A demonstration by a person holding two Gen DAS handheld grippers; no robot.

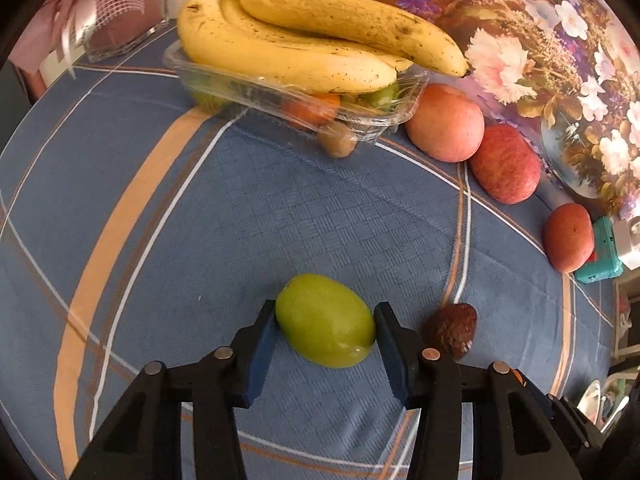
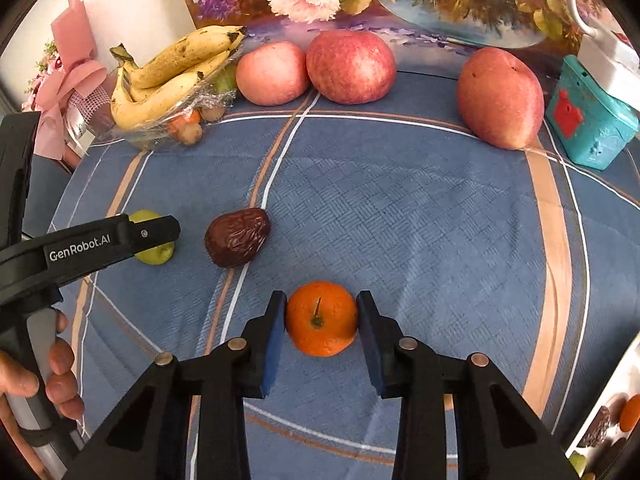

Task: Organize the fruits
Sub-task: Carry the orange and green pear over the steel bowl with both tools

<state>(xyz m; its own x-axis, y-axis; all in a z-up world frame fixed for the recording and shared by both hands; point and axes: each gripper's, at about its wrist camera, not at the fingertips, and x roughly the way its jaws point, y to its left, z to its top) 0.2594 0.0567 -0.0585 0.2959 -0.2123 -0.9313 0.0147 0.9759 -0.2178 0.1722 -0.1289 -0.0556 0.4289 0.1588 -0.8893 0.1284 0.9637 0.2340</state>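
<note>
As left gripper (image 1: pixel 325 320) brackets green fruit (image 1: pixel 326 320), orange (image 2: pixel 321 318) pinched

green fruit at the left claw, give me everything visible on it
The green fruit is a smooth, glossy, yellow-green oval, unblemished as far as shown, lying on its side on the blue checked tablecloth. It sits between the left claw's blue pads; contact looks close, but a firm grip can't be confirmed. A wrinkled dark brown date lies just beside it, apart. In the right wrist view the claw's finger mostly hides it.

Black left gripper (image 1: pixel 325 330) with blue pads (image 1: pixel 262 354), silver screws, white "GenRobot.AI" lettering.
</note>
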